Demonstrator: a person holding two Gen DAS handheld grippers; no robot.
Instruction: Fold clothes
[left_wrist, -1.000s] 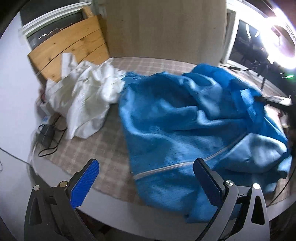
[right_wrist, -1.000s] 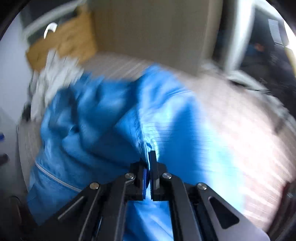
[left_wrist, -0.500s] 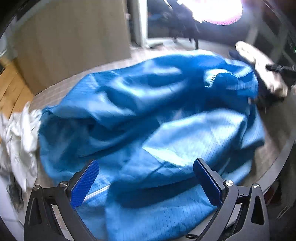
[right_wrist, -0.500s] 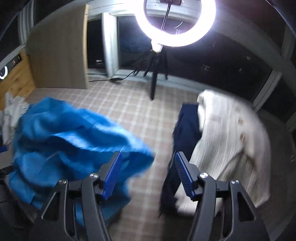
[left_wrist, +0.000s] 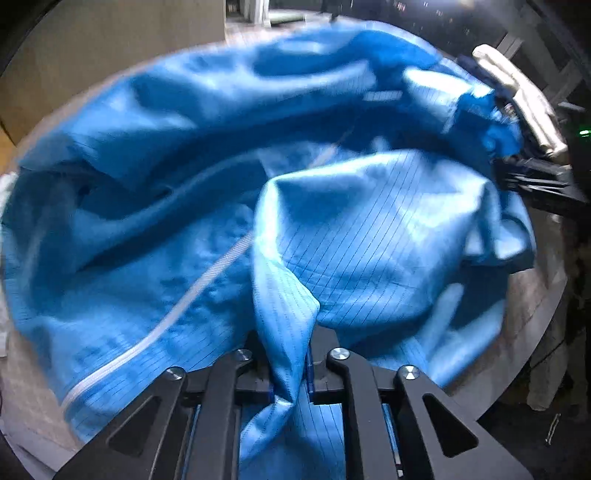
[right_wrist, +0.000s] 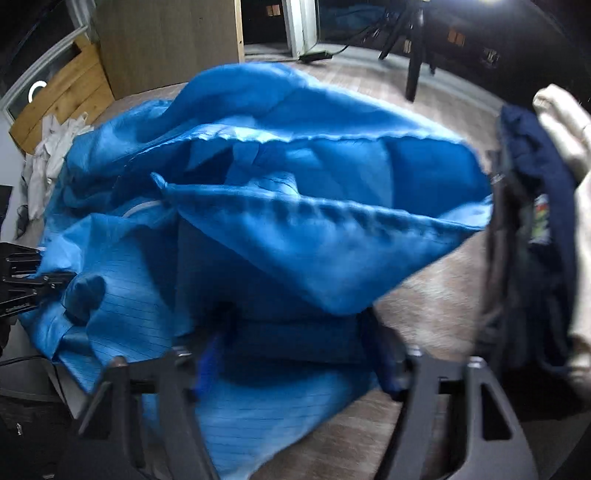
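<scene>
The left gripper pinches a twisted fold of the blue garment, a thin, pin-striped fabric with a pale zipper, heaped on the checked table. The right gripper stands spread wide over its gathered hem. Beside it lie navy and cream clothes; the label is unreadable.

Checked table carries blue garment, white clothes.

A: Dim room, bright source glaring at right wrist view's top right corner. Fisheye bends and darkens all edges.

B: Right wrist view motion-blurred; left wrist sharper at centre, blue garment pinstripes readable, soft toward edges.
</scene>
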